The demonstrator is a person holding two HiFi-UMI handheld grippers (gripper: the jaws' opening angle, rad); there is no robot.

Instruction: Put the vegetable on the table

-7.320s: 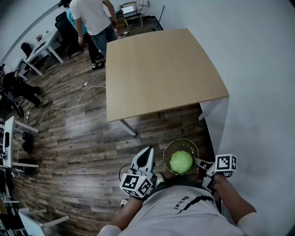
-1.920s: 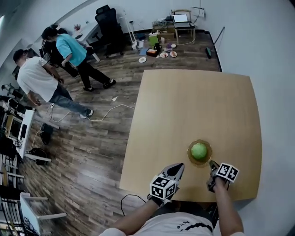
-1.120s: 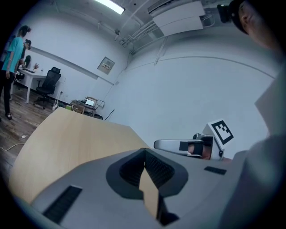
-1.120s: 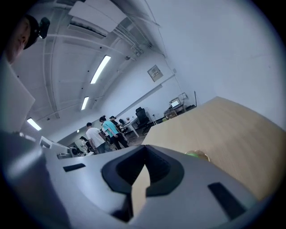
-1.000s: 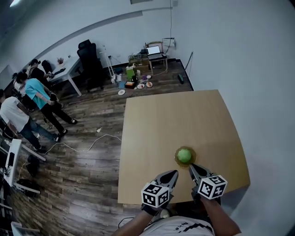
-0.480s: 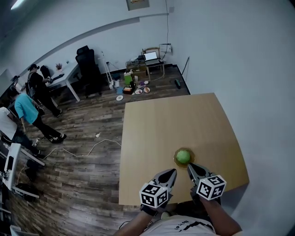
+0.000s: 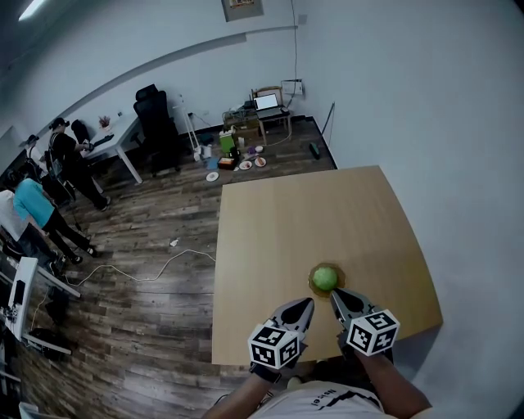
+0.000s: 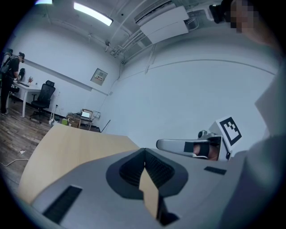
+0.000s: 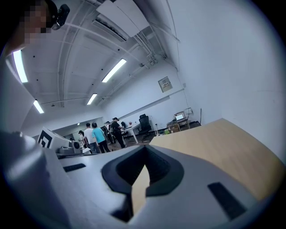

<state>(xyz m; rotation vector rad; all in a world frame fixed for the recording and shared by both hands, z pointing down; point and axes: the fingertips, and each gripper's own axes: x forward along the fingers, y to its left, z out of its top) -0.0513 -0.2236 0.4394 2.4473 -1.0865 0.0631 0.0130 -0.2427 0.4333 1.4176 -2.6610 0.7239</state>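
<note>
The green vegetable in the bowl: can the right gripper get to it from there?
Probably yes. The right gripper points at the green vegetable in its bowl, close ahead on the table, with nothing between them. Its jaws are together, though, so they would have to open first.

1. No word, brand or number can be read in any view
2. The left gripper (image 7: pixel 304 304) carries the left cube (image 7: pixel 274 347), whose faces bear black-and-white square marker patterns; these are blocks, not letters or digits
3. The right gripper (image 7: pixel 336 295) carries the right cube (image 7: pixel 373 331) with the same kind of pattern; one of its faces also shows at the right of the left gripper view
4. Dark print on the person's shirt (image 7: pixel 323 399), at the near edge, is too small to read
5. The framed picture (image 7: pixel 240 8) on the far wall and the lit laptop (image 7: pixel 267 102) below it show nothing legible
</note>
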